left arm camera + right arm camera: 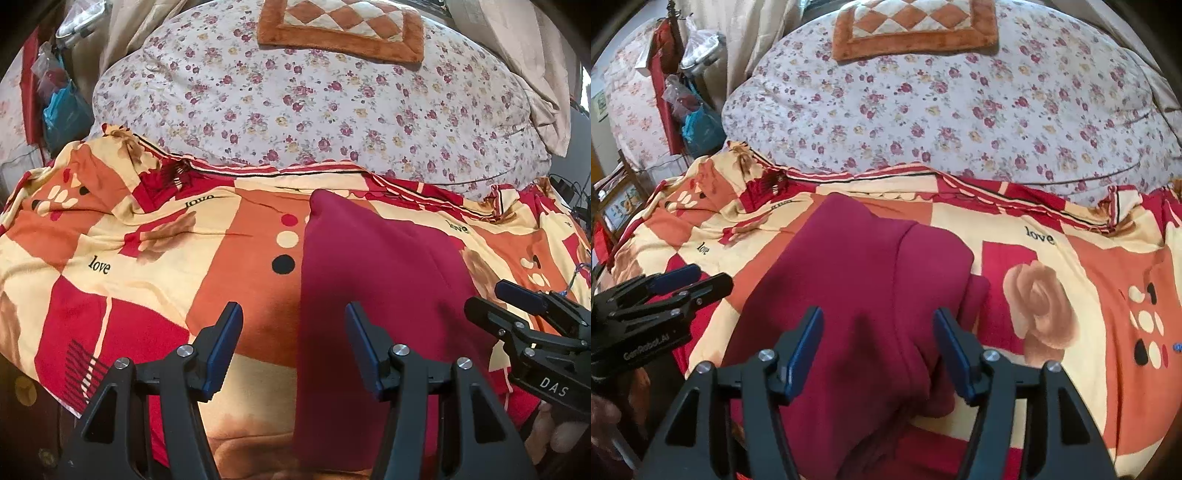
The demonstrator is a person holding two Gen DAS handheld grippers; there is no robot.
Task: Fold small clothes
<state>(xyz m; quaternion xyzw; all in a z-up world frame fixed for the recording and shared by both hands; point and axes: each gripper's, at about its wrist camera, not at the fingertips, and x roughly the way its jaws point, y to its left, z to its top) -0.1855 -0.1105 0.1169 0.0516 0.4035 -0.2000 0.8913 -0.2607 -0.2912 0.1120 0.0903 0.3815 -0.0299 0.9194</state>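
- A dark red garment (864, 280), folded into a long strip, lies on my bed's patchwork sheet (1071, 258), which is printed in orange, cream and red with roses and the word "love".
- My right tongs (879, 350) hover over the garment's near end, jaws standing wide with the cloth below and between them; neither blue pad (803, 354) presses on it.
- In the left wrist view my left tongs (293, 347) stand about half open above the sheet. The garment's left edge runs between the jaws, but they grip nothing.
- Each tool shows in the other's view: the right tongs come in at the right edge of the left view, the left tongs at the left edge of the right view.
- Beyond the sheet a white quilt with small maroon flowers (314, 103) rises at the far side, with an orange and cream checked cushion (343, 29) on top.
- Bags and clutter (690, 118) hang at the far left, beside the bed.
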